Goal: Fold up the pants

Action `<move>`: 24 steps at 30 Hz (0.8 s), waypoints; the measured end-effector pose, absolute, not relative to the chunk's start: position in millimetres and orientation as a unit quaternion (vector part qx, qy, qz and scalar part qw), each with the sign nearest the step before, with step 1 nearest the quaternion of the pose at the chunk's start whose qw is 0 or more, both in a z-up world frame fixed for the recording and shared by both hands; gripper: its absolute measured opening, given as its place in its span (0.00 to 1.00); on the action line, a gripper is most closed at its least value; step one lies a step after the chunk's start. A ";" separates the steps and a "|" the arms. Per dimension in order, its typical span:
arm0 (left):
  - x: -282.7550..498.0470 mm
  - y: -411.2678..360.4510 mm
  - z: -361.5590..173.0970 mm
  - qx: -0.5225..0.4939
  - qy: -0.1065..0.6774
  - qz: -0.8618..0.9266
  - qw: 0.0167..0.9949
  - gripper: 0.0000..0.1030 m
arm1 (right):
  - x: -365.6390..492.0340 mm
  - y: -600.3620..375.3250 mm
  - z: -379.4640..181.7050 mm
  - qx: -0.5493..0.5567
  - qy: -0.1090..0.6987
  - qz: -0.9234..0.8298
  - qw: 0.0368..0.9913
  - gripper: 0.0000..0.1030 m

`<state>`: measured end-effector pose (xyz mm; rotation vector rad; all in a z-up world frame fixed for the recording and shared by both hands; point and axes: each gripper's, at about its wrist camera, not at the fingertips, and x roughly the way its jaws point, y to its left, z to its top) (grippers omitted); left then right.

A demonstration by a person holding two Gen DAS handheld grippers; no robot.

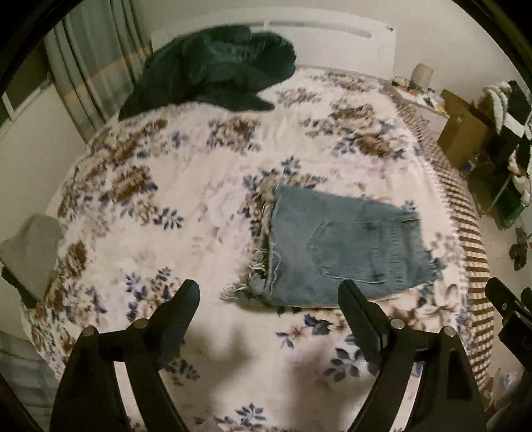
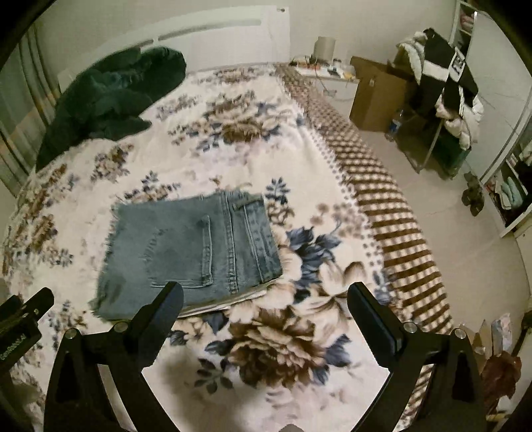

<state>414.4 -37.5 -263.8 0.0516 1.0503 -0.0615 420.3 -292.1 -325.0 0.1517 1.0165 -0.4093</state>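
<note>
The pair of faded blue denim pants (image 1: 339, 246) (image 2: 193, 249) lies folded into a compact, roughly rectangular bundle on the white bed blanket patterned with brown and blue flowers (image 1: 186, 186) (image 2: 252, 139), a back pocket facing up, frayed edges along one side and the waistband along the opposite side. All positions below are referred to this bundle. The left black hand-held gripper (image 1: 267, 289) is above the blanket on the near side of the bundle, its two fingers spread wide, holding nothing; one fingertip overlaps the bundle's near edge in the left wrist view, but contact cannot be confirmed. The right black hand-held gripper (image 2: 266, 290) is likewise on the near side, fingers spread wide and empty; its one fingertip overlaps the bundle's near edge in the right wrist view, contact again undetermined. A crumpled dark green garment (image 1: 216, 66) (image 2: 109, 96) lies well beyond the bundle, at the far end of the bed against the white headboard (image 1: 316, 30) (image 2: 212, 30). A brown cardboard box (image 1: 462, 133) (image 2: 375, 96) stands on the floor beyond the bed's checkered brown-and-white edge (image 1: 465, 239) (image 2: 392, 212), on the waistband side of the bundle. Both views are slightly blurred.
</note>
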 end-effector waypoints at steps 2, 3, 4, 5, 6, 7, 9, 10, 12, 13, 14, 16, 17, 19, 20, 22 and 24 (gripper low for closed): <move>397.4 -42.3 -237.8 0.028 0.490 -0.033 0.871 0.83 | 404.9 -288.5 -295.4 0.069 0.469 -0.192 0.860 0.98; 387.7 -43.9 -224.3 0.031 0.484 -0.032 0.874 0.83 | 395.9 -286.4 -280.1 0.067 0.461 -0.189 0.864 0.98; 376.9 -45.3 -210.0 0.033 0.478 -0.033 0.877 0.83 | 387.9 -284.7 -267.2 0.067 0.456 -0.186 0.867 0.98; 365.6 -46.4 -195.9 0.035 0.470 -0.033 0.881 0.82 | 375.7 -281.2 -247.9 0.066 0.448 -0.182 0.873 0.98; 353.9 -47.3 -182.1 0.038 0.464 -0.032 0.885 0.82 | 369.0 -279.4 -236.7 0.065 0.444 -0.179 0.876 0.98; 344.5 -47.8 -171.6 0.039 0.459 -0.032 0.887 0.82 | 358.4 -275.8 -221.1 0.061 0.438 -0.174 0.880 0.98; 323.7 -48.0 -148.1 0.039 0.449 -0.031 0.892 0.82 | 336.1 -269.2 -191.2 0.054 0.424 -0.165 0.889 0.98; 312.0 -47.5 -135.3 0.039 0.443 -0.031 0.895 0.83 | 323.6 -266.7 -175.6 0.052 0.415 -0.163 0.894 0.98; 291.5 -46.2 -114.1 0.038 0.434 -0.029 0.900 0.82 | 297.2 -261.0 -145.2 0.048 0.398 -0.155 0.903 0.98; 280.1 -45.3 -102.1 0.038 0.427 -0.026 0.903 0.82 | 283.8 -258.7 -131.5 0.049 0.392 -0.150 0.906 0.98; 270.2 -44.2 -92.3 0.039 0.422 -0.023 0.906 0.82 | 272.9 -256.9 -121.1 0.050 0.388 -0.148 0.908 0.98; 249.0 -41.5 -72.5 0.033 0.412 -0.018 0.910 0.83 | 244.8 -251.0 -95.4 0.046 0.374 -0.140 0.916 0.98; 240.3 -39.6 -64.6 0.029 0.410 -0.017 0.911 0.83 | 233.1 -248.4 -86.6 0.044 0.370 -0.137 0.918 0.98; 225.0 -36.1 -51.3 0.020 0.408 -0.017 0.913 0.83 | 210.7 -242.9 -67.6 0.041 0.364 -0.128 0.922 0.98; 217.5 -34.6 -44.3 0.018 0.405 -0.016 0.914 0.83 | 199.4 -240.4 -58.3 0.042 0.362 -0.124 0.923 0.98; 205.8 -32.0 -33.1 0.014 0.402 -0.017 0.915 0.83 | 180.5 -234.9 -41.1 0.041 0.356 -0.119 0.926 0.98; 197.2 -27.9 -23.3 0.012 0.399 -0.018 0.917 0.83 | 161.0 -228.8 -23.1 0.039 0.348 -0.118 0.929 0.98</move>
